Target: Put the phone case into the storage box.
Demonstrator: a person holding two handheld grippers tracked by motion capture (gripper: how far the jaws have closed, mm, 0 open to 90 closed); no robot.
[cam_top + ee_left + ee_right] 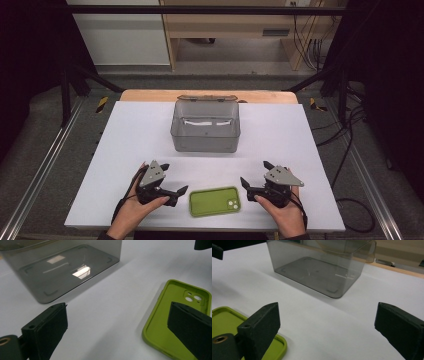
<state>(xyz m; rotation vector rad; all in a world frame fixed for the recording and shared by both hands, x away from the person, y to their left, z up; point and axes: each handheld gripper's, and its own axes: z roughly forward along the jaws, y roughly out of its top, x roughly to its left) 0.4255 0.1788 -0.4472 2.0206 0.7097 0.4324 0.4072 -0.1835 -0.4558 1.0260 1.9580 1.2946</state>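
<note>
A green phone case [215, 201] lies flat, hollow side up, near the table's front edge; it also appears in the left gripper view [172, 322] and the right gripper view [227, 322]. My left gripper [172, 179] stands open just left of the case, nothing between its jaws. To the right of the case my right gripper [255, 173] is open too, its jaws wide apart over bare table. A smoky clear plastic box [205, 126] with its lid tipped back sits at the table's middle, beyond both grippers, and looks empty.
The white table top [125, 135] extends around the box, with a wooden edge [150, 95] at the back. Dark frame rails and cables run along both sides.
</note>
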